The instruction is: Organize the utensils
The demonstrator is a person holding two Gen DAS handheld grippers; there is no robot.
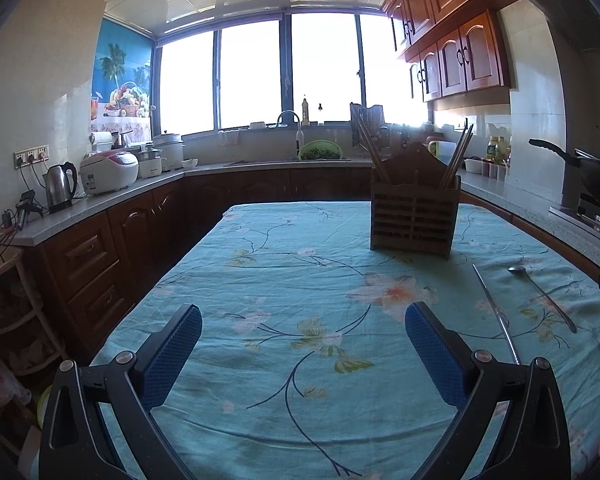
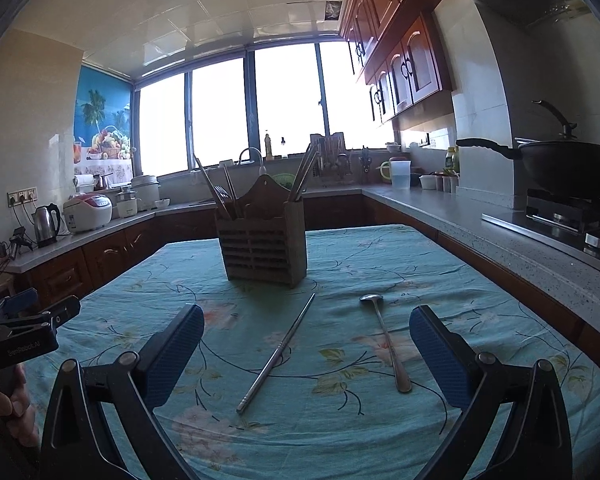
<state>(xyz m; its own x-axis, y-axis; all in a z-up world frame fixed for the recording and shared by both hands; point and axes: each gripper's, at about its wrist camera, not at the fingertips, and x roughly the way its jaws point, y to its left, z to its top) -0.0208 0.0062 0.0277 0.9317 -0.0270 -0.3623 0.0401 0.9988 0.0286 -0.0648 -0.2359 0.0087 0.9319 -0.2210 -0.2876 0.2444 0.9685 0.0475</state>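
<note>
A wooden slatted utensil holder (image 2: 262, 240) stands at the far end of the table with chopsticks and a fork in it; it also shows in the left wrist view (image 1: 414, 210). A metal chopstick (image 2: 278, 354) and a metal spoon (image 2: 386, 342) lie on the teal floral cloth between my right gripper's fingers and the holder. In the left wrist view the chopstick (image 1: 496, 312) and spoon (image 1: 542, 296) lie to the right. My right gripper (image 2: 306, 316) is open and empty just short of them. My left gripper (image 1: 304, 316) is open and empty over bare cloth; it also shows at the left edge of the right wrist view (image 2: 32, 320).
The table (image 2: 480, 300) is covered by the teal floral cloth. Counters run along the left, back and right. A kettle (image 1: 60, 186) and rice cooker (image 1: 108, 172) stand on the left, a wok on a stove (image 2: 568, 168) on the right.
</note>
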